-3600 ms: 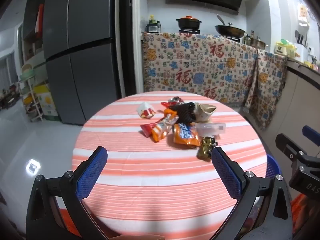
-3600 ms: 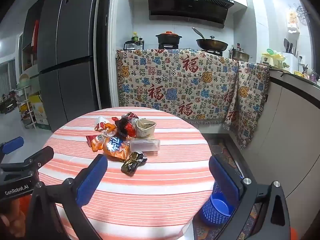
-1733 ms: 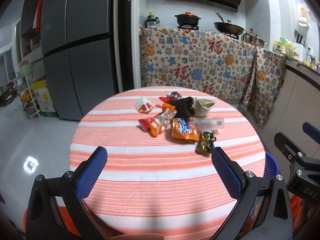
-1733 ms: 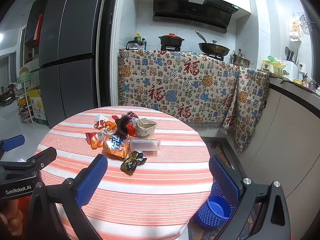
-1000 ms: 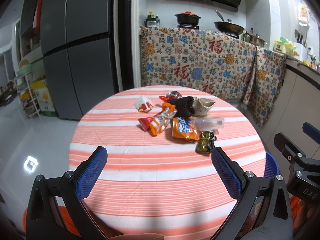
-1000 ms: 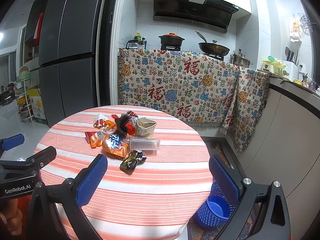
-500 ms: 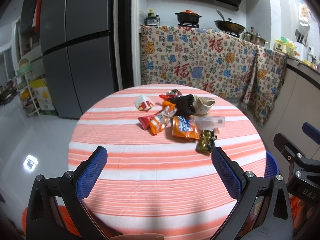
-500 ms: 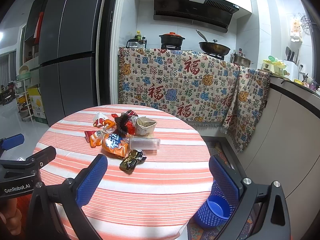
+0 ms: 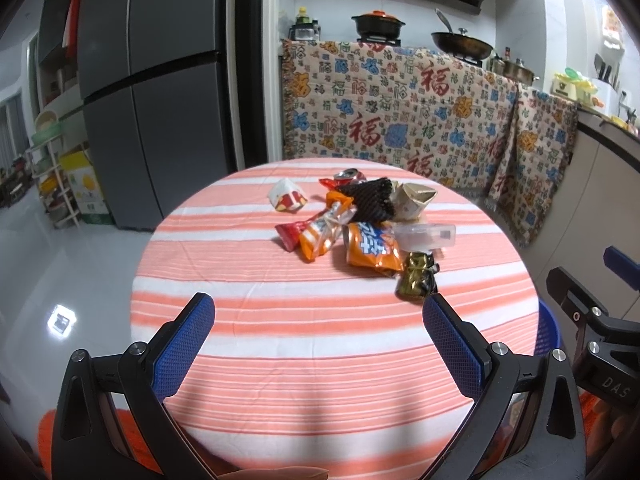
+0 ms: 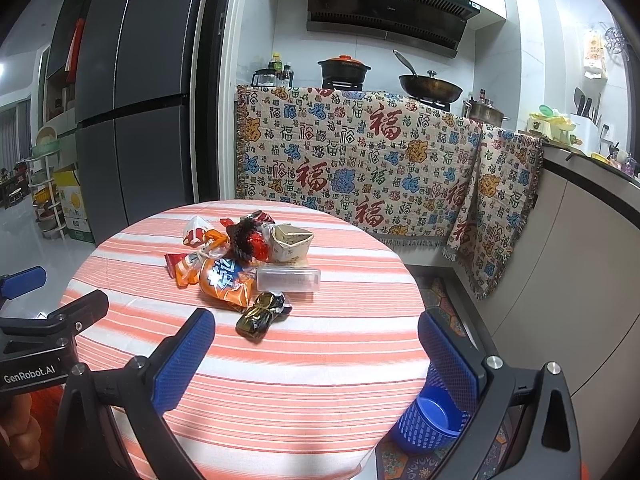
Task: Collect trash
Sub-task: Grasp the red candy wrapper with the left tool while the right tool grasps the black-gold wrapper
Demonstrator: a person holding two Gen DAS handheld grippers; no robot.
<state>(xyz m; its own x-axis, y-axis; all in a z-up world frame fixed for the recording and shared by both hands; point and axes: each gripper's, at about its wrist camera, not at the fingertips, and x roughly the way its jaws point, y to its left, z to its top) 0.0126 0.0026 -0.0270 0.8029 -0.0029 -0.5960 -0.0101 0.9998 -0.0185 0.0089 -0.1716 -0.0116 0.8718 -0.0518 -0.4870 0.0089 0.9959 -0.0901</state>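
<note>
On the striped table (image 9: 280, 344), two orange snack bags (image 9: 372, 246) adjoin one gold wrapper (image 9: 418, 276).

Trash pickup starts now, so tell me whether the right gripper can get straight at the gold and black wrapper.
Probably yes. The right gripper is open, and the gold and black wrapper lies at the near edge of the pile, with only bare tablecloth between them.

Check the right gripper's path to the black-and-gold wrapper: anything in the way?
Nothing visible. The right gripper is open over bare striped tablecloth, and the black-and-gold wrapper is the pile's nearest piece. The blue basket stands on the floor beside the table.
</note>
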